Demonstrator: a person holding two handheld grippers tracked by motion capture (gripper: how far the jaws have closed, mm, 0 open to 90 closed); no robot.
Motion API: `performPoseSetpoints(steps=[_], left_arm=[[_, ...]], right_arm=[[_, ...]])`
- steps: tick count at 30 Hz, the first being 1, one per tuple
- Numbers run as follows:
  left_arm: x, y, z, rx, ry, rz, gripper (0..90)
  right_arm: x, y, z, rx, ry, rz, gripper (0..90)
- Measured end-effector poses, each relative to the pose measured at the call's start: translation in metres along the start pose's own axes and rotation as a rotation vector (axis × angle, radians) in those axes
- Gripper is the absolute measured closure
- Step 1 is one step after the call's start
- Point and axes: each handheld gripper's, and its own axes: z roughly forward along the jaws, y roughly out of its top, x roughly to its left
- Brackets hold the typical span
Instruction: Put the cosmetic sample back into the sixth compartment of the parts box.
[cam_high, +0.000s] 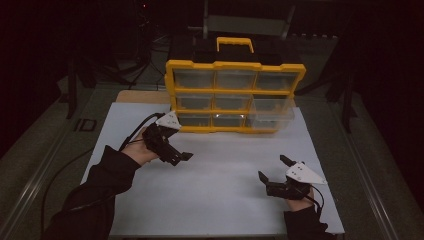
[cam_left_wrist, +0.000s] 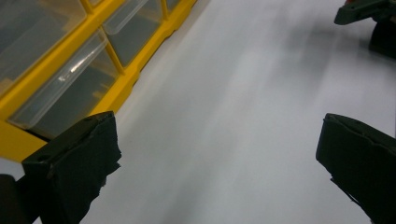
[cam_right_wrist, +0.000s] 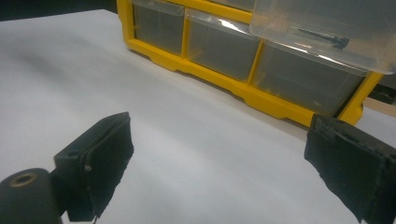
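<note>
High view: left gripper (cam_high: 176, 156) and right gripper (cam_high: 272, 175) both gaping wide, empty, short of yellow organizer (cam_high: 235, 95); one clear bin (cam_high: 272, 112) pulled out; grasp yet undone.

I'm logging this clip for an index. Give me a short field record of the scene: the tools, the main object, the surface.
left tool: open, holds nothing, near the organizer's lower left corner
right tool: open, holds nothing, over the sheet's right front
main object: yellow organizer standing upright, clear drawers in three rows
pulled-out drawer: right side, sticks forward; a dark screw lies inside
surface: white sheet on the table
</note>
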Motion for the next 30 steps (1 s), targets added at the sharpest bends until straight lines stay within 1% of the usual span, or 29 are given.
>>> performPoseSetpoints(steps=[1,2,3,4,5,6,7,8,9,10,11,12,13,14,15,16,17,18,21,22,23,27,30], left_arm=[[0.000,-0.006,-0.003,-0.001,0.004,-0.004,0.0],[0.000,-0.006,-0.003,-0.001,0.004,-0.004,0.0],[-0.001,-0.012,-0.005,-0.001,0.015,-0.006,0.0],[-0.001,-0.012,-0.005,-0.001,0.015,-0.006,0.0],[-0.002,-0.018,-0.006,-0.004,0.026,-0.016,0.0],[-0.002,-0.018,-0.006,-0.004,0.026,-0.016,0.0],[-0.002,-0.024,-0.008,-0.005,0.027,-0.025,0.0],[-0.002,-0.024,-0.008,-0.005,0.027,-0.025,0.0],[-0.003,-0.031,-0.011,-0.005,0.028,-0.030,0.0],[-0.003,-0.031,-0.011,-0.005,0.028,-0.030,0.0],[-0.005,-0.038,-0.013,-0.003,0.037,-0.037,0.0],[-0.005,-0.038,-0.013,-0.003,0.037,-0.037,0.0],[-0.006,-0.045,-0.016,-0.004,0.047,-0.043,0.0],[-0.006,-0.045,-0.016,-0.004,0.047,-0.043,0.0],[-0.007,-0.052,-0.018,-0.009,0.050,-0.055,0.0],[-0.007,-0.052,-0.018,-0.009,0.050,-0.055,0.0],[-0.009,-0.059,-0.020,-0.005,0.064,-0.060,0.0],[-0.009,-0.059,-0.020,-0.005,0.064,-0.060,0.0],[-0.011,-0.070,-0.022,-0.007,0.070,-0.071,0.0],[-0.012,-0.073,-0.022,0.001,0.068,-0.074,0.0],[-0.013,-0.077,-0.022,0.006,0.079,-0.077,0.0],[-0.016,-0.090,-0.022,-0.004,0.075,-0.098,0.0],[-0.018,-0.099,-0.024,-0.010,0.083,-0.110,0.0]], right_arm=[[0.000,0.000,0.000,0.000,-0.001,-0.001,7.7],[0.000,0.000,0.000,0.000,-0.001,-0.001,7.7],[0.000,0.000,0.000,0.000,-0.001,-0.001,7.7],[0.000,0.000,0.000,0.000,-0.001,-0.001,7.7],[0.000,0.000,0.001,0.001,0.000,-0.005,7.7],[0.000,0.000,0.001,0.001,0.000,-0.005,7.7],[0.001,0.000,0.001,0.002,-0.002,-0.005,7.7],[0.001,0.000,0.001,0.002,-0.002,-0.005,7.7],[0.000,0.000,0.001,0.002,0.000,-0.003,7.7],[0.000,0.000,0.001,0.002,0.000,-0.003,7.7],[0.000,0.000,0.001,0.001,-0.002,-0.003,7.7],[0.000,0.000,0.001,0.001,-0.002,-0.003,7.7],[0.001,0.000,0.001,0.001,-0.002,0.000,7.7],[0.001,0.000,0.001,0.003,-0.002,-0.003,7.7],[0.001,0.000,0.001,0.003,-0.003,-0.003,7.7],[0.001,0.000,0.001,0.003,-0.001,-0.003,7.7],[0.001,0.000,0.001,0.003,0.001,-0.005,7.7],[0.001,0.000,0.001,0.003,0.001,-0.005,7.7],[0.002,0.001,0.001,0.004,0.001,-0.005,7.7],[0.002,0.001,0.002,0.004,0.001,-0.005,7.7],[0.002,0.001,0.002,0.003,0.001,-0.004,7.7],[0.001,0.000,0.002,0.005,0.000,-0.004,7.7],[0.001,0.000,0.002,0.005,-0.001,-0.005,7.7]])
